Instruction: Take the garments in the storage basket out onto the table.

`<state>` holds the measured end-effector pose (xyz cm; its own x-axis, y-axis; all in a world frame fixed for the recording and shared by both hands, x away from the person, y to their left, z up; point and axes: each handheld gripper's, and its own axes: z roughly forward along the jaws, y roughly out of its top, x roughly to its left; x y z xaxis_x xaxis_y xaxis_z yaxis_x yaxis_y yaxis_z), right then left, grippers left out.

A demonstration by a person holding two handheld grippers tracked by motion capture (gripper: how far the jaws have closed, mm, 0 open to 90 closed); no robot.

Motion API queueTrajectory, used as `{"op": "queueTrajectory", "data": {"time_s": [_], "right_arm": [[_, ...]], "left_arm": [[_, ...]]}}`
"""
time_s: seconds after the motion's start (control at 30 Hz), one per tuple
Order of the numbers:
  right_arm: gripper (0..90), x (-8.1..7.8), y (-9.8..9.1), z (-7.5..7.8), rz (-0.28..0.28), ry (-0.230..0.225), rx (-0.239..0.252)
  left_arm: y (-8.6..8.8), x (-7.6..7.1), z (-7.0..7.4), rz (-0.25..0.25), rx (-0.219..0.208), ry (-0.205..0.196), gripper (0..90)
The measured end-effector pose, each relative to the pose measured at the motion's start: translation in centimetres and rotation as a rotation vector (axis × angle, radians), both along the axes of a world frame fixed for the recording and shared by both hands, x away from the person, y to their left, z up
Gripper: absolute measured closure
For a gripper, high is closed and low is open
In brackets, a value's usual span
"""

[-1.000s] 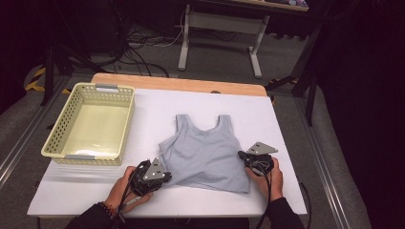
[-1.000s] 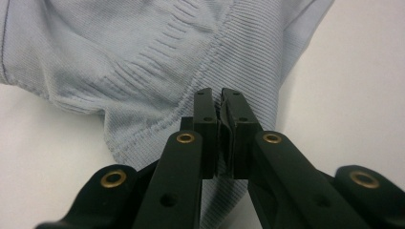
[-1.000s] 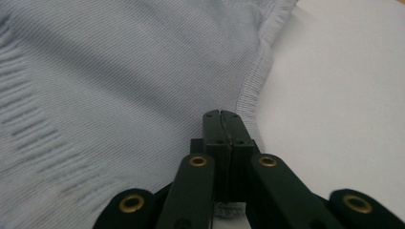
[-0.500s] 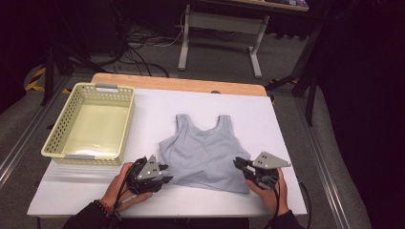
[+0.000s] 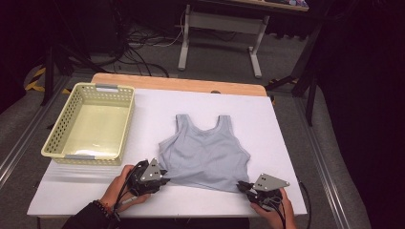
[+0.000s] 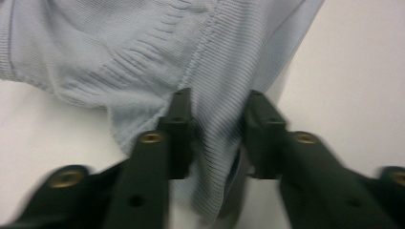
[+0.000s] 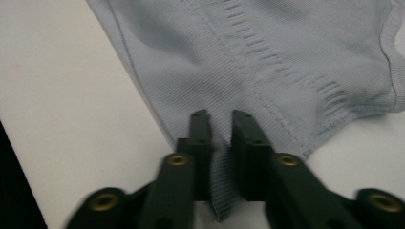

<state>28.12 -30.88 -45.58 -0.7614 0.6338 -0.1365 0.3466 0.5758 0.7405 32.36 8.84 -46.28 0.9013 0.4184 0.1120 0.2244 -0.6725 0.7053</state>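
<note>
A light-blue ribbed knit top [image 5: 205, 155] lies flat near the front edge of the white bench [image 5: 286, 143], straps pointing away from the person; an empty yellow perforated basket [image 5: 90, 125] stands well apart to its left. The left gripper [image 5: 162, 177] is at the hem's left corner; its fingers [image 6: 177, 133] have just been closing, with a bunched fold of hem between them, but whether the pads press on it cannot be told. The right gripper [image 5: 244, 187] is clenched on the hem's right corner, fabric pinched between the fingers [image 7: 200, 143]. The top is judged light, soft and limp; it will sag and stretch when lifted, so hold is best taken at the stitched hem corners, where the knit is doubled.
</note>
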Motion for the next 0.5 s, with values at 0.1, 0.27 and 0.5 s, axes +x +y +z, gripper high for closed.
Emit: {"op": "queueTrajectory", "data": {"time_s": [0.1,0.27,0.5], "right_arm": [[90.0,-0.1,-0.1,0.1,-0.007,-0.004,-0.017],[90.0,-0.4,-0.8,1.1,-0.041,-0.056,-0.018],[90.0,-0.6,-2.1,2.1,-0.091,-0.092,0.042]], "left_arm": [[0.2,-0.2,0.3,-0.015,-0.006,0.007,82.8],[0.1,-1.4,1.6,-0.049,-0.049,-0.015,85.5],[0.3,-2.5,1.5,-0.043,-0.052,-0.01,78.6]]}}
